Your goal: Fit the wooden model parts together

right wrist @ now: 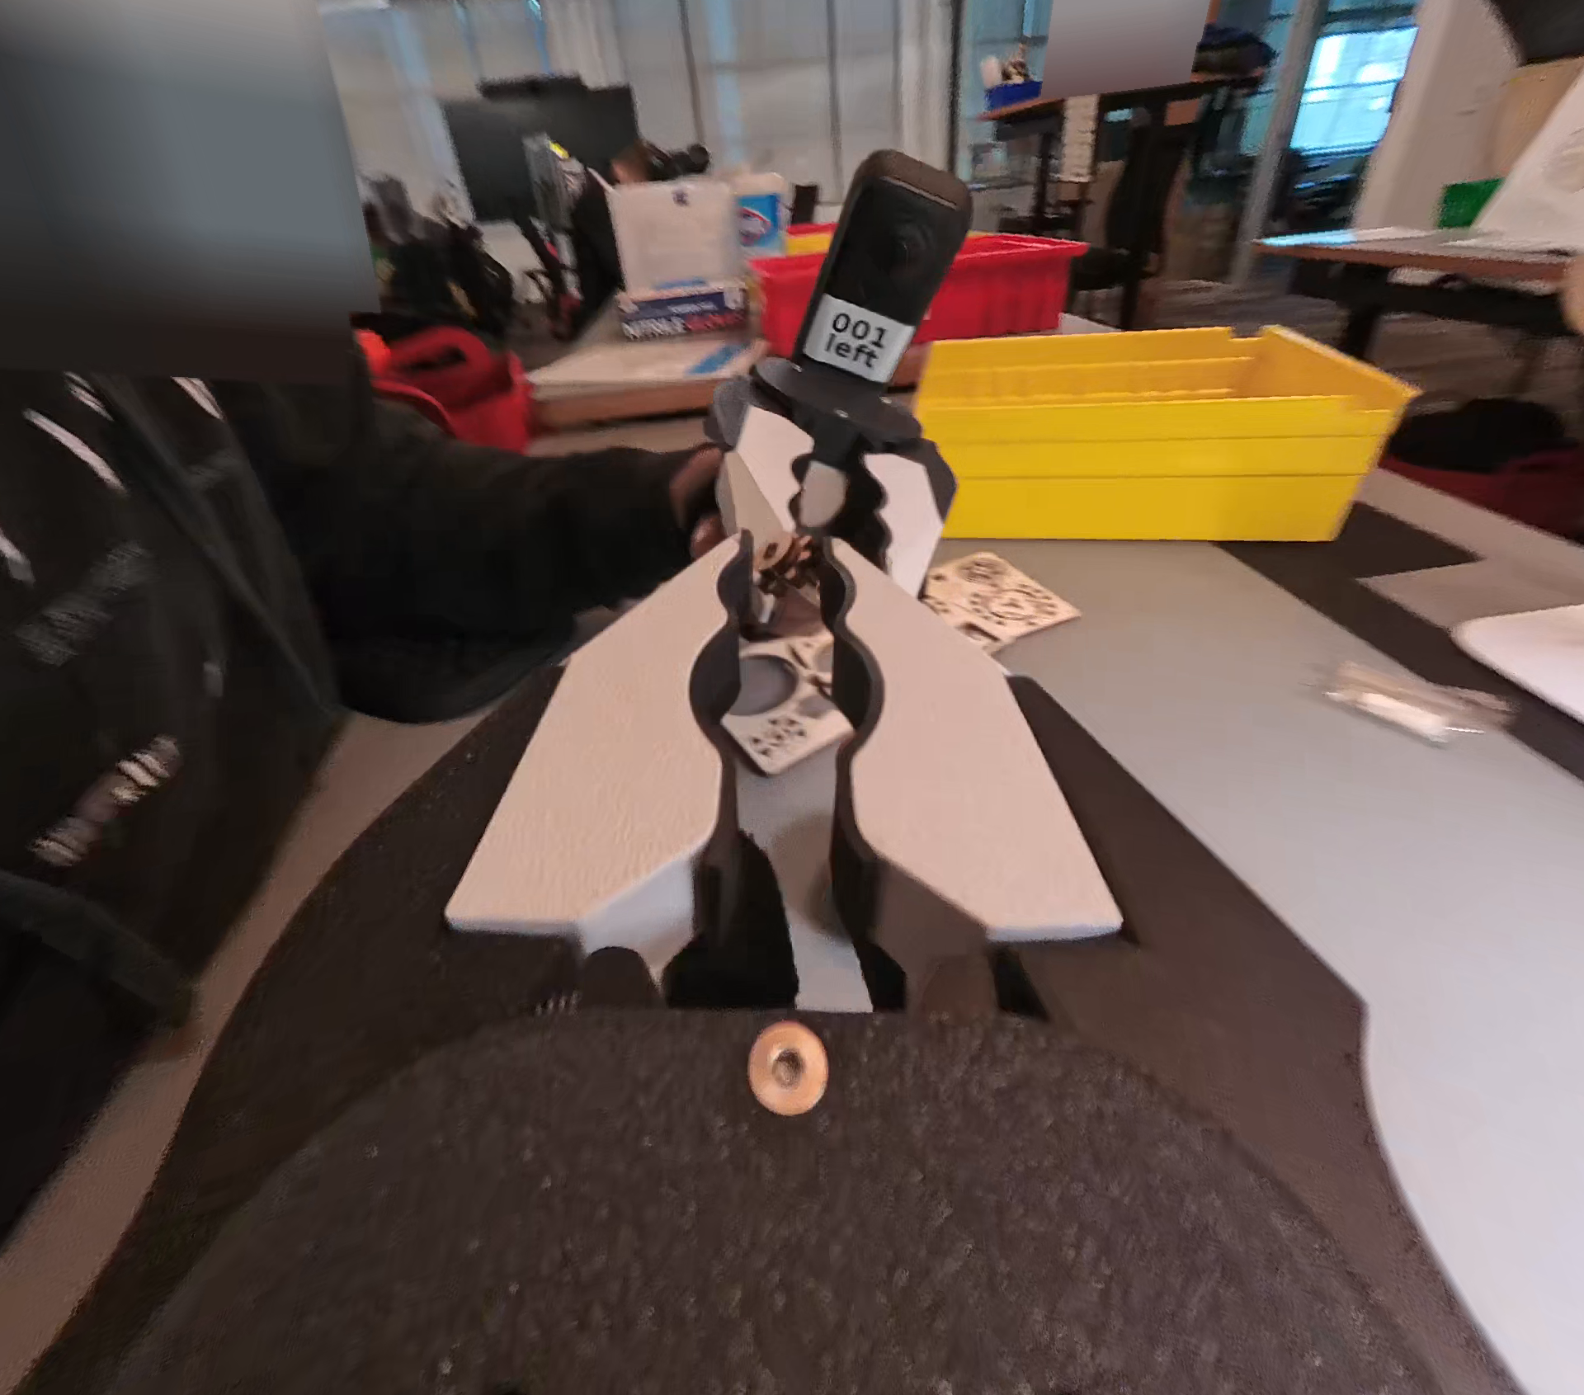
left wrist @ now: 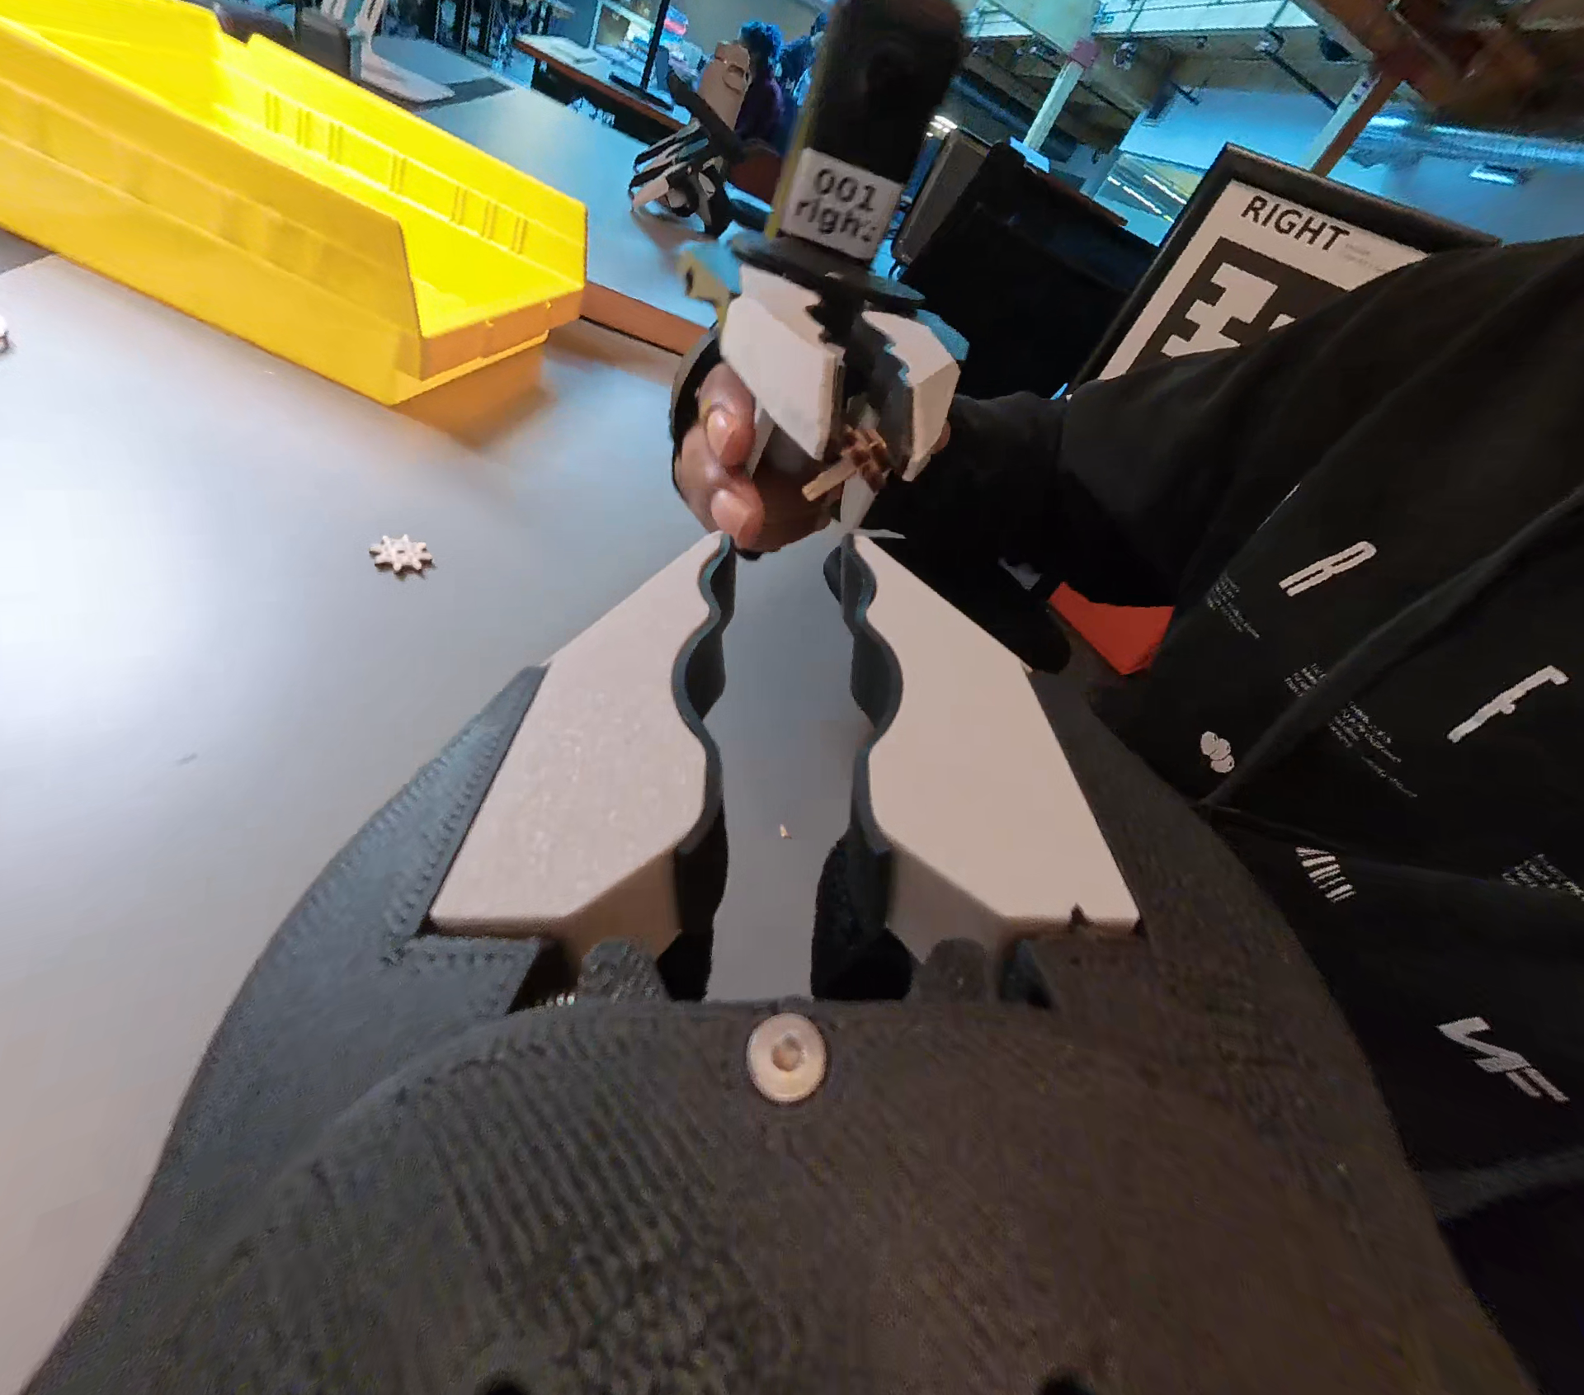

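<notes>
My right gripper (right wrist: 784,564) is shut on a small wooden gear assembly (right wrist: 782,555) at its fingertips, held above the grey table. In the left wrist view the same gripper (left wrist: 866,469) faces me with the gear assembly (left wrist: 864,456), and a thin wooden stick (left wrist: 827,485) pokes out of it. My left gripper (left wrist: 784,552) is open and empty, its tips just short of the right gripper; it also shows in the right wrist view (right wrist: 844,540). A loose wooden gear (left wrist: 400,553) lies on the table to the left. Two punched-out wooden sheets (right wrist: 1003,600) (right wrist: 784,724) lie under the grippers.
A yellow bin (left wrist: 257,188) (right wrist: 1149,445) stands on the table behind the grippers. A clear bag of small parts (right wrist: 1406,702) and a white object (right wrist: 1534,651) lie at the right. A framed marker board (left wrist: 1269,274) stands by the person's dark sleeve (left wrist: 1286,462). A red bin (right wrist: 986,291) sits farther back. The tips of both grippers are at nearly the same place.
</notes>
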Available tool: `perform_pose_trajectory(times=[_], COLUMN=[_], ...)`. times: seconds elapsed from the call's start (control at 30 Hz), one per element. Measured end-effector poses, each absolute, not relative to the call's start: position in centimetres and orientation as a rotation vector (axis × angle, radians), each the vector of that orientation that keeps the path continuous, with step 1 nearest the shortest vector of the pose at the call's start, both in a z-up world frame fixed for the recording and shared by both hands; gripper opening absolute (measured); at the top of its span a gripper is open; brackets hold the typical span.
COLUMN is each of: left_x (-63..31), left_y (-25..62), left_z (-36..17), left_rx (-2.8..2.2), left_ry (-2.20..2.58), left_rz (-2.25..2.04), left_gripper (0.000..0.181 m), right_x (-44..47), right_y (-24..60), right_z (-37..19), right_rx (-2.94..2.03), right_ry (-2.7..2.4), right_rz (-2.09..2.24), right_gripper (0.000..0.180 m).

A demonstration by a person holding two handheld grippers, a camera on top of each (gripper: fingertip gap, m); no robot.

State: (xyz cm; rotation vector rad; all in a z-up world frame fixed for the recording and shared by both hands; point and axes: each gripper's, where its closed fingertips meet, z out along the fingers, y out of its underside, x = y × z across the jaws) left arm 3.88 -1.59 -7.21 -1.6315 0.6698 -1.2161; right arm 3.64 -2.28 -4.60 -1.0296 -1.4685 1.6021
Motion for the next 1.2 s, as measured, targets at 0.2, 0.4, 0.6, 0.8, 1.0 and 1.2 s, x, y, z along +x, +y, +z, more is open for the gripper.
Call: perform_pose_trajectory(times=[0.2, 0.4, 0.6, 0.8, 1.0, 1.2], left_x=[4.9, 4.3, 3.8, 4.1, 3.3, 1.9], left_y=[-2.8, -2.3, -2.0, -2.0, -1.4, 0.2], left_z=[-5.7, -5.9, -6.3, -6.2, -6.8, -8.9], left_rx=[-1.522, -1.523, -1.537, -1.522, -1.545, -1.605], left_ry=[0.778, 0.745, 0.739, 0.719, 0.687, 0.659], left_rz=[-1.152, -1.136, -1.106, -1.166, -1.138, -0.953], left_gripper=[0.009, 0.001, 0.008, 0.007, 0.002, 0.002], right_x=[3.9, 3.6, 3.6, 3.3, 2.2, 1.5], right_y=[-3.0, -2.7, -2.0, -2.3, -1.4, -0.1], right_z=[-3.8, -3.9, -4.0, -4.6, -5.5, -7.9], right_rx=[-1.053, -1.069, -1.113, -1.128, -1.196, -1.266], right_ry=[-1.389, -1.369, -1.327, -1.346, -1.374, -1.677], right_rz=[1.962, 2.044, 2.165, 2.221, 2.131, 1.603], right_gripper=[0.012, 0.012, 0.013, 0.013, 0.014, 0.022])
